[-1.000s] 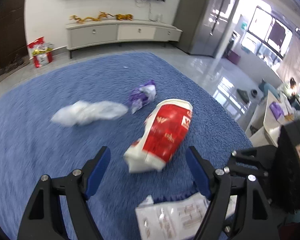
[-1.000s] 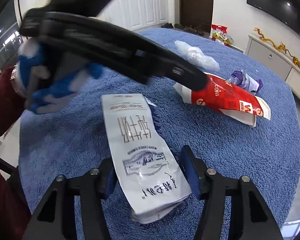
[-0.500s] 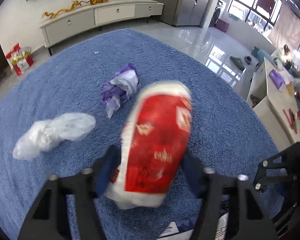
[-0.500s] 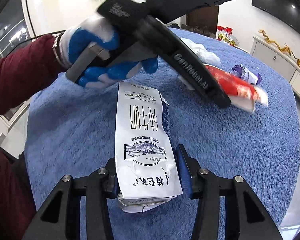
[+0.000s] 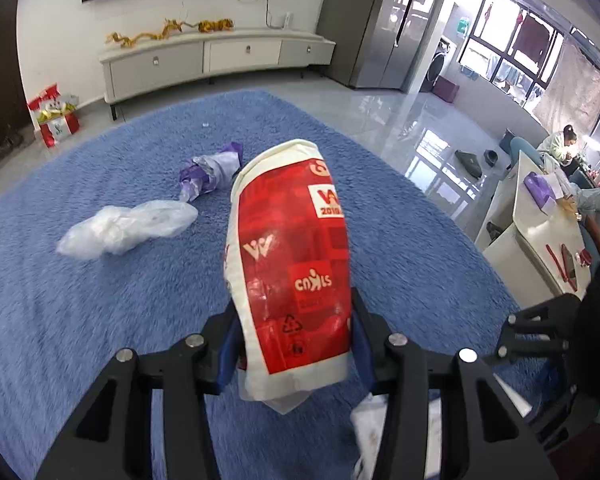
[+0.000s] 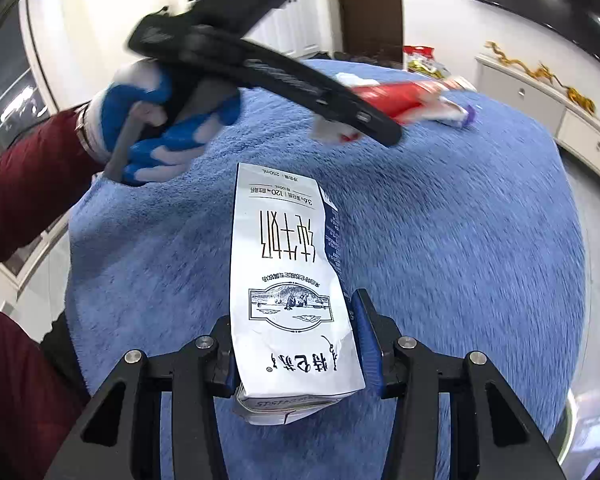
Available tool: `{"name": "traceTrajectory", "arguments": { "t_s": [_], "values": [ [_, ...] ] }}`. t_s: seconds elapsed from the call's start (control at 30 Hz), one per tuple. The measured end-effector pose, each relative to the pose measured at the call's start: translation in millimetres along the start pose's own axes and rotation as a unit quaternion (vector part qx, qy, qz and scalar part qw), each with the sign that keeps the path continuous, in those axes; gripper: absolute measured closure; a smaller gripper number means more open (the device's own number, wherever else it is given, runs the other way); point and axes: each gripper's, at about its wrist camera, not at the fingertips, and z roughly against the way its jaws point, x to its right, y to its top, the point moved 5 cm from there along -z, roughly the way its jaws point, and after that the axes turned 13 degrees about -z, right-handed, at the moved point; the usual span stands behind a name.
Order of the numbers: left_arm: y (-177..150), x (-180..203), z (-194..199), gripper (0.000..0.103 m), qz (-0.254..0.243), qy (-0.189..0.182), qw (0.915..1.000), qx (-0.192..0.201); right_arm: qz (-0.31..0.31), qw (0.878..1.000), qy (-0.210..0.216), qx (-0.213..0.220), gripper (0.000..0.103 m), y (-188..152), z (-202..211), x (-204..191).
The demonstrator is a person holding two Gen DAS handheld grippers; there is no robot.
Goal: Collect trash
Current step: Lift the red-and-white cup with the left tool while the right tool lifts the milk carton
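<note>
A crumpled red-and-white drink carton [image 5: 292,240] stands up between the blue pads of my left gripper [image 5: 294,320]. Its jaws are closing and the pads press on the carton's lower sides. The right wrist view shows that carton [image 6: 404,98] held off the blue rug [image 6: 460,240], at the tip of the left gripper [image 6: 372,124], which a hand in a blue-and-white glove [image 6: 168,128] holds. My right gripper [image 6: 294,320] is shut on a flattened white milk carton [image 6: 284,248] with dark print. A corner of this white carton [image 5: 372,424] shows low in the left wrist view.
On the rug [image 5: 80,300] lie a clear plastic bag [image 5: 128,228] and a purple-and-white wrapper [image 5: 212,172]. A low white cabinet [image 5: 220,56] runs along the far wall, with a red bag [image 5: 56,120] beside it. At the right stands a white table [image 5: 540,240], where a person [image 5: 564,144] sits.
My left gripper came up around the red carton, shut on it and lifted it off the rug. The right gripper tightened on the white carton and raised its far end.
</note>
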Motion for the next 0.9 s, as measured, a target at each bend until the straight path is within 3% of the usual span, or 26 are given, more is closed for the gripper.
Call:
{"name": "traceTrajectory", "arguments": {
  "t_s": [0.3, 0.57, 0.9],
  "values": [
    [-27.2, 17.7, 63.4, 0.058, 0.029, 0.076, 0.9961, 0.035, -0.069, 0.997, -0.009, 0.041, 0.056, -20.0, 32.8, 13.1],
    [-47.5, 31.9, 99.2, 0.058, 0.055, 0.122, 0.9898, 0.049, -0.089, 0.992, -0.004, 0.091, 0.056, -18.6, 63.8, 14.6],
    [-41.2, 66.4, 129.2, 0.058, 0.051, 0.202, 0.9762, 0.061, -0.094, 0.987, -0.002, 0.13, 0.056, -14.6, 86.1, 17.1]
  ]
}}
